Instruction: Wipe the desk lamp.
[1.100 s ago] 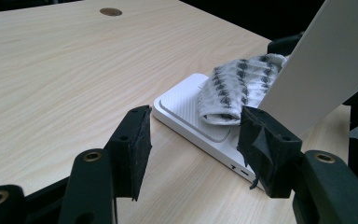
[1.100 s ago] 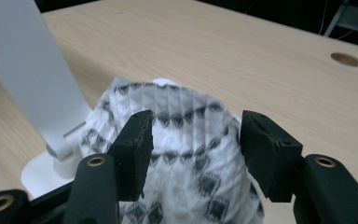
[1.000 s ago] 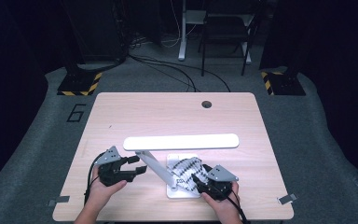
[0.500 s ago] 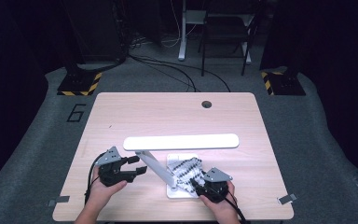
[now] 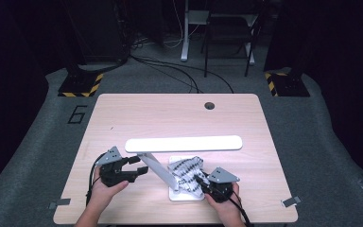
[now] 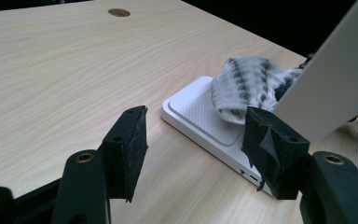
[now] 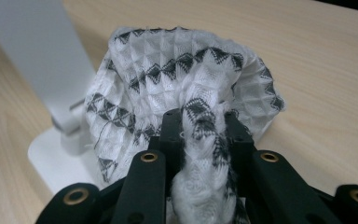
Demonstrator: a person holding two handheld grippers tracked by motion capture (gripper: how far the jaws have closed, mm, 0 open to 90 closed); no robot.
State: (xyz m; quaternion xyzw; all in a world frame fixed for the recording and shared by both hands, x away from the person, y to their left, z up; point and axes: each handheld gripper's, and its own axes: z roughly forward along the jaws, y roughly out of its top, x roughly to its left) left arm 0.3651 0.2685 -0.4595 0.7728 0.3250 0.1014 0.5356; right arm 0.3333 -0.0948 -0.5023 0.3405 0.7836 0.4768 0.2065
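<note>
Wooden table (image 5: 123, 118) bears white waffle-weave cloth (image 5: 185, 171), black zigzags, bunched.

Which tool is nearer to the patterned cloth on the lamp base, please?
Right. The right tool has just been closing and pinches a fold of the patterned cloth; the left tool stands open beyond the lamp arm.

Right gripper (image 7: 204, 128): fingers (image 7: 171, 128) have just closed on a fold of white-and-black patterned cloth (image 7: 177, 74), bunched ahead of them. White lamp base (image 7: 58, 161) left of fingers, on counter (image 7: 321, 56).
</note>
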